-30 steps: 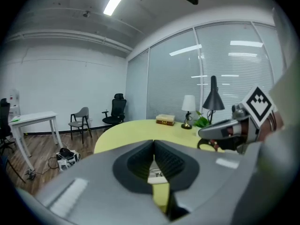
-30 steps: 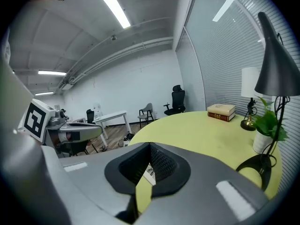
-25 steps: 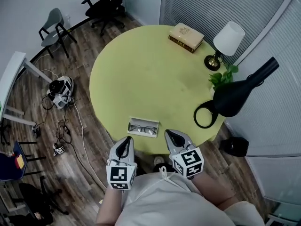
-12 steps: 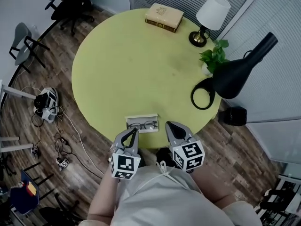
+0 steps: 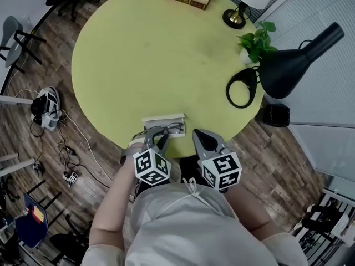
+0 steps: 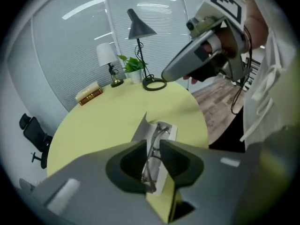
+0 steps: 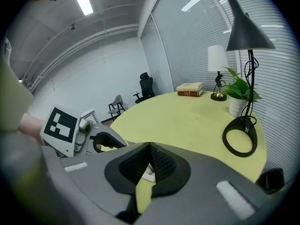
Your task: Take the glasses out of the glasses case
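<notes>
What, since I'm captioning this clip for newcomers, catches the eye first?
The big round yellow table fills the head view, with a black lamp standing at its right edge. At the near edge, the left hand-held gripper is closed on the glasses at their open white case, and the right hand-held gripper is shut beside it.
</notes>
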A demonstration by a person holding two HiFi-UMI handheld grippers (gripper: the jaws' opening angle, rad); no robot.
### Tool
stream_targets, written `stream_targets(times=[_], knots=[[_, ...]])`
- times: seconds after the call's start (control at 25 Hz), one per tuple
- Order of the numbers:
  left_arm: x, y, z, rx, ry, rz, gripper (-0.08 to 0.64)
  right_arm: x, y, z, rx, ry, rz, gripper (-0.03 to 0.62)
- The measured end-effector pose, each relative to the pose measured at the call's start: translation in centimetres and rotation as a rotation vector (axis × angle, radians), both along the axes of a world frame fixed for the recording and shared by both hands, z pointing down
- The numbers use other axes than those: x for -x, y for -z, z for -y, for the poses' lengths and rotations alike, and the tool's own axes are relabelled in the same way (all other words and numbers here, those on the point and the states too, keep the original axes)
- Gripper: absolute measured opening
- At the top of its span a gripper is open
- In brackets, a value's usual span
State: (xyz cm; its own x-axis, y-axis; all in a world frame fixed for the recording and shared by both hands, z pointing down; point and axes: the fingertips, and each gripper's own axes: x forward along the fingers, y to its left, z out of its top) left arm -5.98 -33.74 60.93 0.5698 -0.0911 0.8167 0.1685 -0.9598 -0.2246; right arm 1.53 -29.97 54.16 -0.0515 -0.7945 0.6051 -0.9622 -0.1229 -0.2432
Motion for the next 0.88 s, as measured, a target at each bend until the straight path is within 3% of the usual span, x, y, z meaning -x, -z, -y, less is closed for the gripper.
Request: stream_targets(times=[0.16,0.4,0.8,0.88], knots=[[-1.0,-1.5,0.0,-0.022,-0.059,0.06,0.092,-0.5,-0.7,-0.3,0.015,-0.003,0.014,0.0],[-1.5,-2.8,0.2,-0.044,-0.115,0.112,0.018,-1.1,-1.3,-0.8,0.027,-0.007,0.023,0.0],[-1.9,-4.5,0.9,-0.015,-0.145,0.169,0.036,-2.6,-2.3,-1.3,0.061,-0.024,0.041,0.0],[-1.9,-4.6,0.8,-0.01,-0.161,0.183,0.071,-2.7,-2.5,-1.4,0.069,-0.026,0.046,0.0]])
